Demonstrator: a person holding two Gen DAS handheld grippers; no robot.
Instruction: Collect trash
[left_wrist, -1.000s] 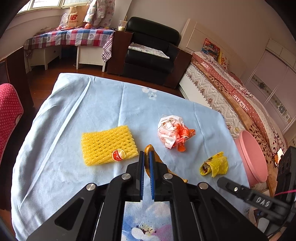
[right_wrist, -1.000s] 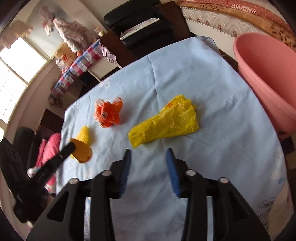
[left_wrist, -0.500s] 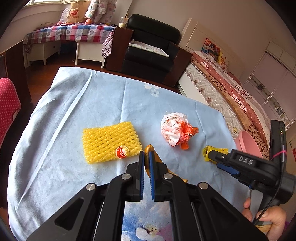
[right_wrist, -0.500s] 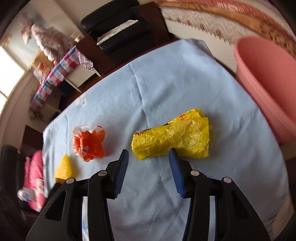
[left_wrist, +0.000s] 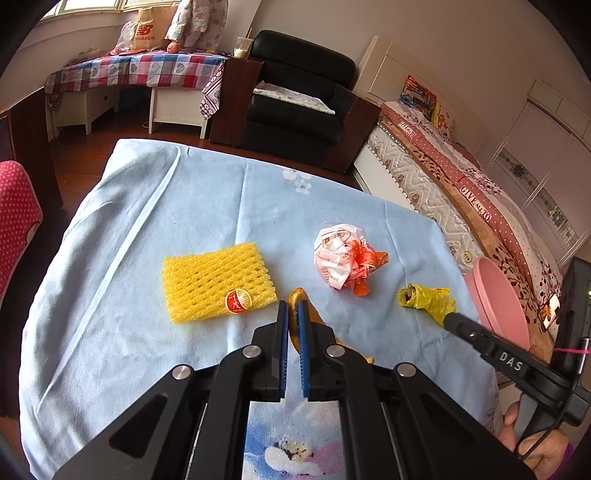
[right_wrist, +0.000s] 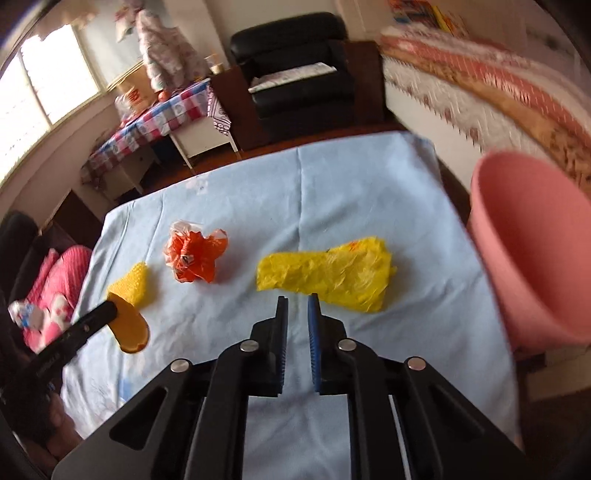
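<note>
My left gripper (left_wrist: 292, 308) is shut on an orange peel (left_wrist: 295, 325) and holds it above the light blue tablecloth (left_wrist: 221, 206); the peel also shows in the right wrist view (right_wrist: 131, 326). A yellow foam net (left_wrist: 218, 282), a crumpled white and orange wrapper (left_wrist: 341, 258) and a yellow bag (left_wrist: 428, 301) lie on the cloth. My right gripper (right_wrist: 297, 308) has its jaws narrowed, with a small gap and nothing between them, just short of the yellow bag (right_wrist: 328, 275). The pink bin (right_wrist: 535, 258) stands at the table's right edge.
A red dotted chair (left_wrist: 14, 218) stands at the table's left. A black armchair (left_wrist: 299, 96) and a checked bench (left_wrist: 136, 70) are beyond the far edge. A bed (left_wrist: 480, 199) runs along the right behind the bin.
My right gripper's jaws have narrowed and it has swung so the yellow bag sits just ahead of the tips. My left gripper still holds the peel, barely moved.
</note>
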